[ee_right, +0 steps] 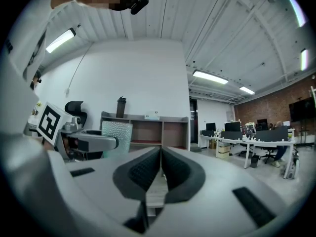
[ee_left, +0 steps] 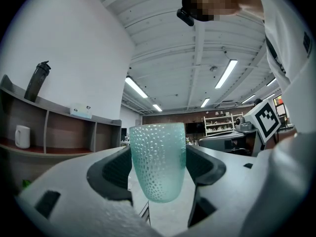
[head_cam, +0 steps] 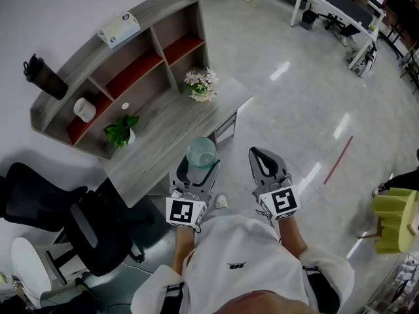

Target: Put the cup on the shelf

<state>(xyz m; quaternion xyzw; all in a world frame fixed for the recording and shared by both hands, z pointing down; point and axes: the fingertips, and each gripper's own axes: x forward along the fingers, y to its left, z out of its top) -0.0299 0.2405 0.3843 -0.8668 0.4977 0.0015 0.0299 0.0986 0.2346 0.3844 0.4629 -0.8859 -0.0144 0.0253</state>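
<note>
Currently: left tool (head_cam: 196, 171) pinches dimpled cup (ee_left: 158, 164) mid-wall; right tool (ee_right: 160, 172) pressed together, empty. Cup likely light, stiff, breakable; dimples aid grip.

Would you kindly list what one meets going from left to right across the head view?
black bottle → white jug → potted green plant → cup → right claw → yellow object
</note>
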